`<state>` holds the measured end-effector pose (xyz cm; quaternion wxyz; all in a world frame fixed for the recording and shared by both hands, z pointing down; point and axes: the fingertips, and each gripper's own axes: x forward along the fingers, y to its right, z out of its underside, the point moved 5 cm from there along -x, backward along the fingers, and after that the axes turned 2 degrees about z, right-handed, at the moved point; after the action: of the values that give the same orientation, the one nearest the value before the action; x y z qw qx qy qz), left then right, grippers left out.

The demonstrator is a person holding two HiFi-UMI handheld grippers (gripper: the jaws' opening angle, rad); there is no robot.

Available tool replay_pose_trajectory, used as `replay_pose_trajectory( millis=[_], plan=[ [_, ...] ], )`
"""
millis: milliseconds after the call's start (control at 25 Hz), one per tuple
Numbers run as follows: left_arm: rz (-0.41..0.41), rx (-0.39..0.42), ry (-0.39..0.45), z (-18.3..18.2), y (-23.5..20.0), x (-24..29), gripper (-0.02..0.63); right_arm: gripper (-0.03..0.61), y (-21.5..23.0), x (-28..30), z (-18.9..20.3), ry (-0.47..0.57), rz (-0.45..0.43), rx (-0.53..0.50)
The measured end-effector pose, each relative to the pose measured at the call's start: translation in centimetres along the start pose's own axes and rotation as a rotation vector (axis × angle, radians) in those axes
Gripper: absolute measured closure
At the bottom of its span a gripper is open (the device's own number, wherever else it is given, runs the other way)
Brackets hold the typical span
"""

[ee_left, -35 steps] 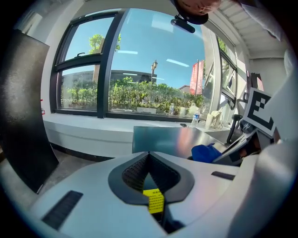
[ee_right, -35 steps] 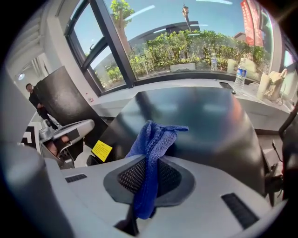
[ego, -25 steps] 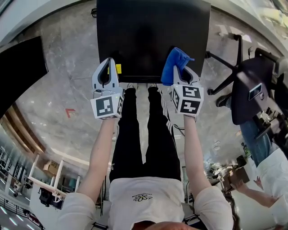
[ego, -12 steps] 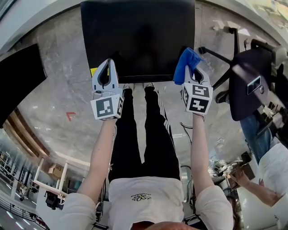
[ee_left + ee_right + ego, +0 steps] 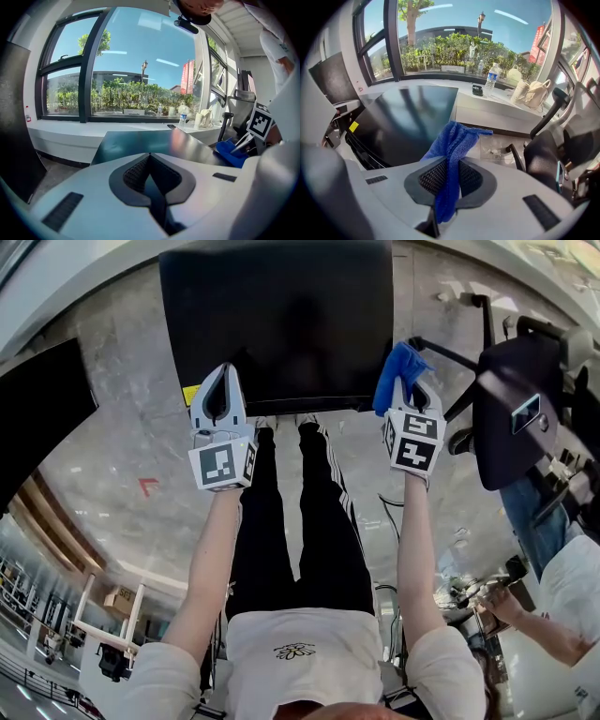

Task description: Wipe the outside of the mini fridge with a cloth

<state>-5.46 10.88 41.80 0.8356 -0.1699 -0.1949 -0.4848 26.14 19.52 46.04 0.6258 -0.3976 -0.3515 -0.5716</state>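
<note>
Fingers of right gripper clenched on blue cloth; fingers of left gripper pressed together, empty. Black mini fridge across upper centre of head view — left gripper at lower-left edge, cloth at lower-right corner.

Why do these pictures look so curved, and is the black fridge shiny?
Head view: the wide-angle lens bows the floor edges. Left gripper view: the mini fridge top reflects bright light from the window, and the corners go dark. Right gripper view: daylight is strong, the blue cloth sharp.
</note>
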Motion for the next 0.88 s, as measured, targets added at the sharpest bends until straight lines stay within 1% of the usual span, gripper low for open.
replay_pose_trajectory(
  millis=[120,200,280,360,480,640,760,880],
  plan=[
    [-0.002,0.000,0.010,-0.5,0.1,-0.1,0.609,0.518,0.4,-0.2,-0.2,0.003,0.014,0.013],
    [-0.006,0.001,0.018,-1.4,0.1,-0.4,0.609,0.518,0.3,-1.3,-1.0,0.025,0.016,0.028],
    [-0.015,0.001,0.031,-3.0,-0.1,-1.0,0.609,0.518,-0.2,-3.1,-2.6,0.071,-0.001,0.060],
    [-0.026,0.005,0.062,-5.4,-0.4,-1.5,0.609,0.518,-1.1,-5.1,-5.3,0.139,-0.028,0.091],
    [-0.031,0.010,0.116,-10.1,-0.5,-2.4,0.609,0.518,-2.4,-8.9,-10.2,0.243,-0.064,0.106],
    [-0.034,0.012,0.151,-17.3,0.4,-5.6,0.609,0.518,-4.2,-16.7,-15.7,0.345,-0.130,0.132],
    [-0.062,0.021,0.221,-23.8,0.0,-6.5,0.609,0.518,-5.2,-21.6,-21.4,0.466,-0.165,0.137],
    [-0.072,0.031,0.289,-29.3,0.5,-8.6,0.609,0.518,-6.0,-26.6,-24.6,0.555,-0.193,0.142]
  ],
)
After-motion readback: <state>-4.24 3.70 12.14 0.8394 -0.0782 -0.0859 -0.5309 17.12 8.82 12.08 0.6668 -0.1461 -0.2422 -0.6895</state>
